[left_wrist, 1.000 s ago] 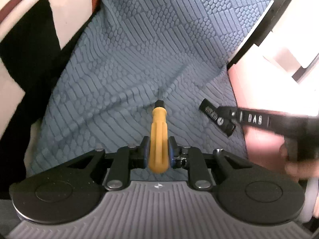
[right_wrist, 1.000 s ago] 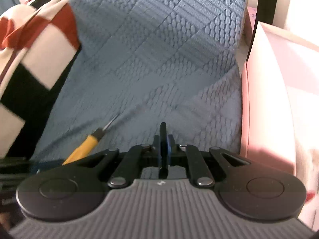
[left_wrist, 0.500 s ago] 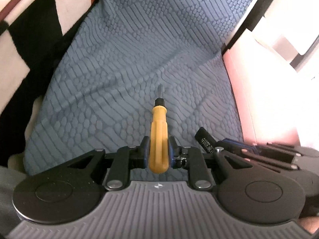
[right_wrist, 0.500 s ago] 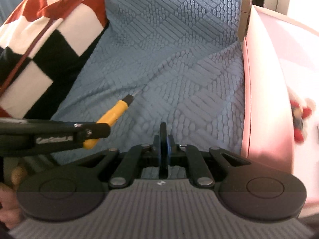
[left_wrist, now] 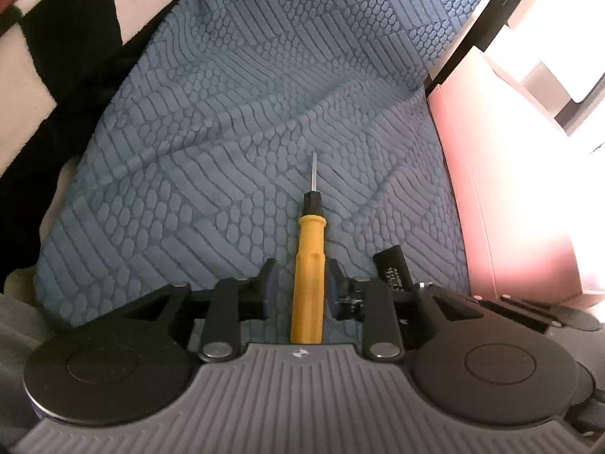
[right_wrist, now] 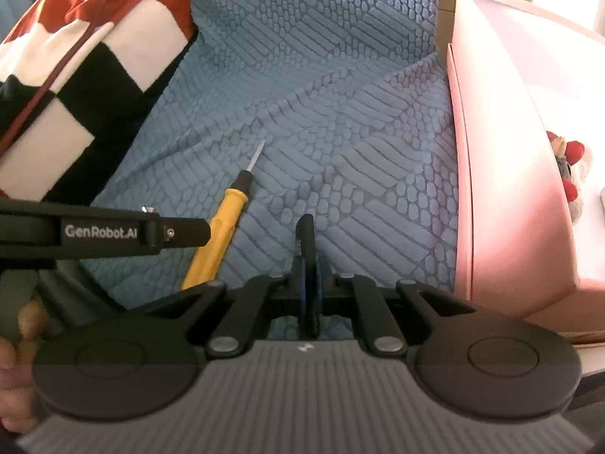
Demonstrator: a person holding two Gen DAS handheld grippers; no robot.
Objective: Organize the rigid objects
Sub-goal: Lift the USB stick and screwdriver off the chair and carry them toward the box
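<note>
Yellow-handled screwdriver [left_wrist: 308,265] lying on blue textured bedcover [left_wrist: 234,151], tip pointing away, between jaws of left tool [left_wrist: 300,283], now opening, pads clear of handle. Right tool [right_wrist: 309,261] just beside it, clenched on thin black object [right_wrist: 305,234]. Pink box [right_wrist: 503,174] at right edge of cover.

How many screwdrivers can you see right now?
1. The yellow-handled screwdriver lies on the blue textured fabric, between the fingers of the opening left claw. More may be hidden inside the pink box.
</note>
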